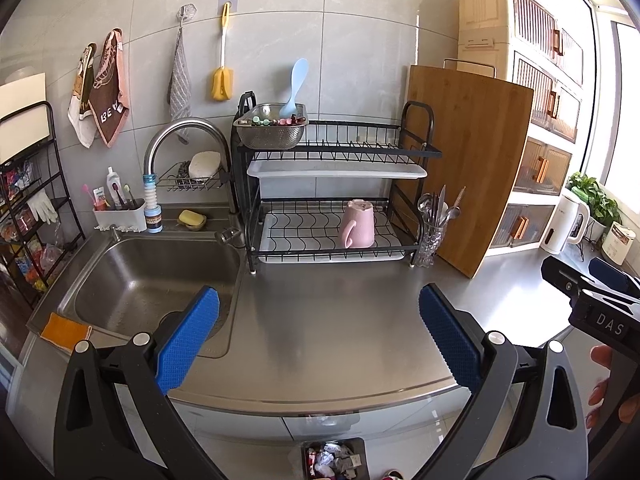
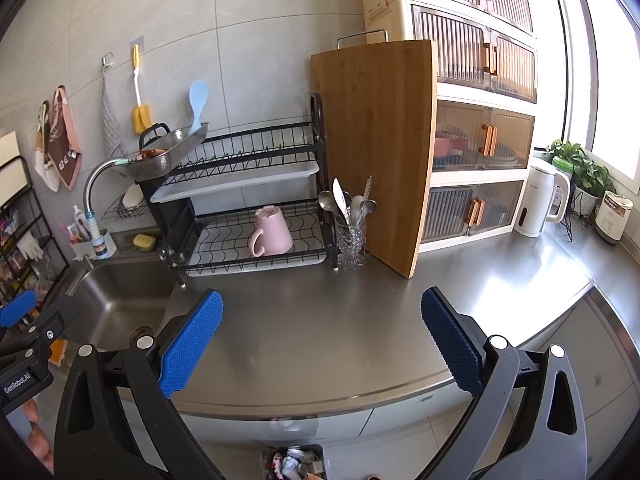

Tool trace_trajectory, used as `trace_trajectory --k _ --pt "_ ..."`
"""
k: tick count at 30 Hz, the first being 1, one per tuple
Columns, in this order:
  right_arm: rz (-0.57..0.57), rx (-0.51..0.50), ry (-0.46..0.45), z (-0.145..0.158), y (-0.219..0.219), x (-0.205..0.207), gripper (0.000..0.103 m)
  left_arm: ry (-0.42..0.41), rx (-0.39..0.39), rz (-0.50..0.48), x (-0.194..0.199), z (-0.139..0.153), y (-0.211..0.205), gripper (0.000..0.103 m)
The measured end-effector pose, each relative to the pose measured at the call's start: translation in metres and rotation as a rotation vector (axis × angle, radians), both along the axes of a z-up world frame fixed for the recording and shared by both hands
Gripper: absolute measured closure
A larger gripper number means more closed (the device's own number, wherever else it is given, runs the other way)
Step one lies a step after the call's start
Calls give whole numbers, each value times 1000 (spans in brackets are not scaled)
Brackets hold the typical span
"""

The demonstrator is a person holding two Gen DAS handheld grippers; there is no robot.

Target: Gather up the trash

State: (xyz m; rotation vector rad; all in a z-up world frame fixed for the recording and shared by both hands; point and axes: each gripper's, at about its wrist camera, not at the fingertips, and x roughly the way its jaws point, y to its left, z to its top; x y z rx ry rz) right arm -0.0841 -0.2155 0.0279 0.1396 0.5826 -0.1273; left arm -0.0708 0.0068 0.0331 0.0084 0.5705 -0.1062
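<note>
A dark trash bin with crumpled wrappers inside stands on the floor below the counter's front edge; the right wrist view shows the same trash bin at the bottom. My left gripper hangs open over the steel counter with nothing between its blue pads. My right gripper is open too, above the steel counter, also holding nothing. The right gripper's body shows at the right edge of the left wrist view, held by a hand. No loose trash shows on the counter.
A sink lies at left with a tap and an orange cloth on its rim. Behind stand a black dish rack with a pink mug, a cutlery glass, a bamboo board, drawers, a white kettle.
</note>
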Motion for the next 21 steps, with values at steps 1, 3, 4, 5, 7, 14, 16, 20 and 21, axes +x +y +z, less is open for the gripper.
trace_trajectory --k 1,3,4,5,7,14,16,20,21 --pt "1 1 0 0 0 0 3 1 0 -2 0 0 0 8" --pt "3 2 2 -1 1 1 3 -1 -1 -3 0 0 -1 8" --pt "3 2 3 -1 0 1 3 -1 -3 -3 0 0 -1 8" --pt "3 2 4 -1 1 2 3 0 -4 -2 -1 0 -1 8" --pt "4 1 2 -1 1 2 3 2 -2 -1 0 0 -1 8" --pt "3 2 -1 -1 2 2 3 4 2 -1 0 -1 -1 8" --pt "3 2 1 -2 2 2 3 6 5 -3 1 -1 -2 8" --pt "1 2 -4 -1 2 2 3 14 6 -4 2 -1 -2 8" --pt "-2 3 -4 -1 1 1 3 13 6 -7 2 -1 -3 8"
